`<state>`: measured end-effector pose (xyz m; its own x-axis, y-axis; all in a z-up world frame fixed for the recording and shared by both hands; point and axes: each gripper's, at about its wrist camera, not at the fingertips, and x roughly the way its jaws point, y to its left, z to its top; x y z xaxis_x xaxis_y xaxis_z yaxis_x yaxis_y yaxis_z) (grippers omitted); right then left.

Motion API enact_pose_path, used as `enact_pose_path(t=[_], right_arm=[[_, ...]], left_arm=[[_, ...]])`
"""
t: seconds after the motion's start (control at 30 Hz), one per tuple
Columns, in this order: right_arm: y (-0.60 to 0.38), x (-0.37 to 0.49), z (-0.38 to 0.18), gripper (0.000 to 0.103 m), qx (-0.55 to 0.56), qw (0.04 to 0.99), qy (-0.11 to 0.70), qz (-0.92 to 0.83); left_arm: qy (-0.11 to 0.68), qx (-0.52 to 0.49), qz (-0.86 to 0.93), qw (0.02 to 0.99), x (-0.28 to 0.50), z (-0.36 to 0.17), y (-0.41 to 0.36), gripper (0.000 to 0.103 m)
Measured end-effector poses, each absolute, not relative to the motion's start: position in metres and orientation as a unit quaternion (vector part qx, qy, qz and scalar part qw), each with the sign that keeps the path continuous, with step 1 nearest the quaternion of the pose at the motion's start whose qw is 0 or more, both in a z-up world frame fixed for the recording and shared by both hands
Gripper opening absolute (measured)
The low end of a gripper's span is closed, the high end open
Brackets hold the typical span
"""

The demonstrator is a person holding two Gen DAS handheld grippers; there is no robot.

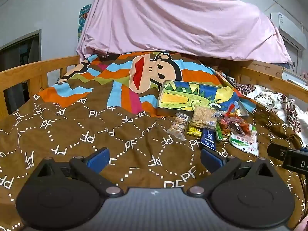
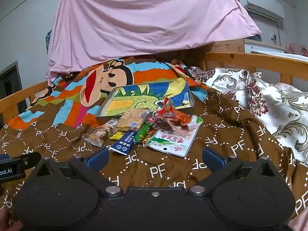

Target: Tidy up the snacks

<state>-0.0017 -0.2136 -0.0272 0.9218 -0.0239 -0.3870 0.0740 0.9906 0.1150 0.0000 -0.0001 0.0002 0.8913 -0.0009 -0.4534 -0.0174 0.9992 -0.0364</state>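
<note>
Left to right across the bed. At far left a wooden bed rail (image 1: 28,73) borders a brown quilt (image 1: 80,134) printed with white "PF" lettering and a cartoon monkey face (image 1: 154,71); a pink sheet (image 1: 173,19) hangs behind it.

The left gripper (image 1: 155,158) hovers low over bare quilt, its blue pads (image 1: 98,158) spread to their widest with nothing between them. The snack pile lies ahead of it and off to its right, clear of the fingers.

The pile itself, from its left edge: a clear bag of nut pieces (image 2: 100,133); a yellow packet (image 2: 119,134) partly buried; a clear pack of pale crackers (image 2: 132,121) resting on top; a dark blue bar wrapper (image 2: 123,145) pointing toward the viewer; a green stick wrapper (image 2: 142,134) beside it; a heap of red twisted wrappers (image 2: 169,117); and a white-and-green pouch (image 2: 173,140) at the right edge. Just behind the pile sits a shallow tray (image 2: 107,100) with a painted green dinosaur on its floor, tilted on the bedding; the crackers touch its near rim.

The right gripper (image 2: 155,158) is likewise spread wide and empty. The pile lies directly ahead of it, the blue wrapper and the pouch nearest its fingers but apart from them. Each gripper's black tip shows at the edge of the other's view.

At far right, a floral satin pillow (image 2: 269,104) lies against the wooden rail.
</note>
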Motion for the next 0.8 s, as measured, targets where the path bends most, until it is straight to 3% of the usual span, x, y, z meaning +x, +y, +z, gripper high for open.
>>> enact_pose_path(t=[0.8], right_arm=[[-0.2078, 0.0002, -0.0307, 0.103, 0.046, 0.978, 0.203, -0.016]], left_arm=[[0.227, -0.029, -0.002, 0.973, -0.0019, 0.0021, 0.0007, 0.102]])
